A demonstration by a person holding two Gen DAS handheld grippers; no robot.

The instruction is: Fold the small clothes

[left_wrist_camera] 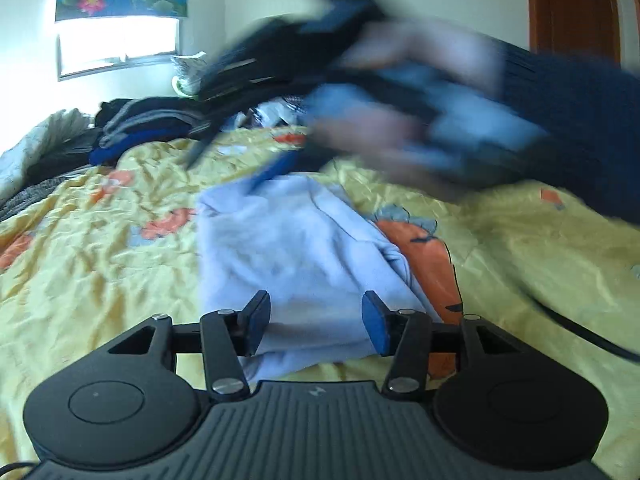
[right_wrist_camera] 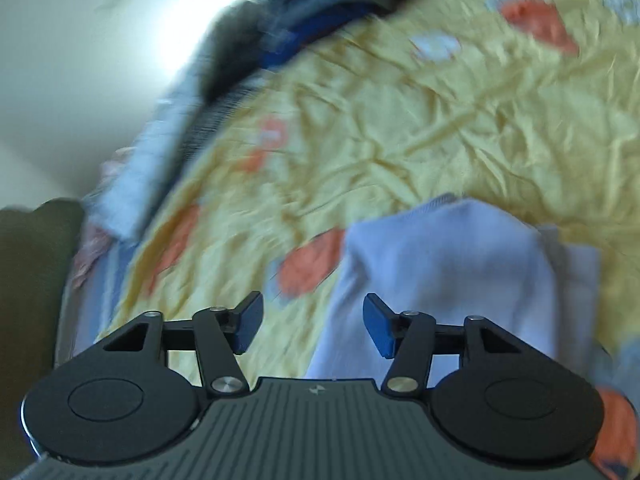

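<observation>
Lilac garment (left_wrist_camera: pixel 296 248) on yellow quilt (left_wrist_camera: pixel 100 248), clothes pile (left_wrist_camera: pixel 132 124) beyond

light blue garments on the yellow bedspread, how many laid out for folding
1: the light blue garment lies on the yellow bedspread straight ahead of the left gripper. The dark clothes pile by the window may hide more.

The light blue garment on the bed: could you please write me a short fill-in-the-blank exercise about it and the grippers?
1. The light blue garment lies on a ____ bedspread with orange patches.
2. The left gripper has its jaws ____, nothing clamped.
3. The right gripper holds ____.
4. Dark clothes are piled near the ____.

Missing words: yellow; open; nothing; window
</observation>
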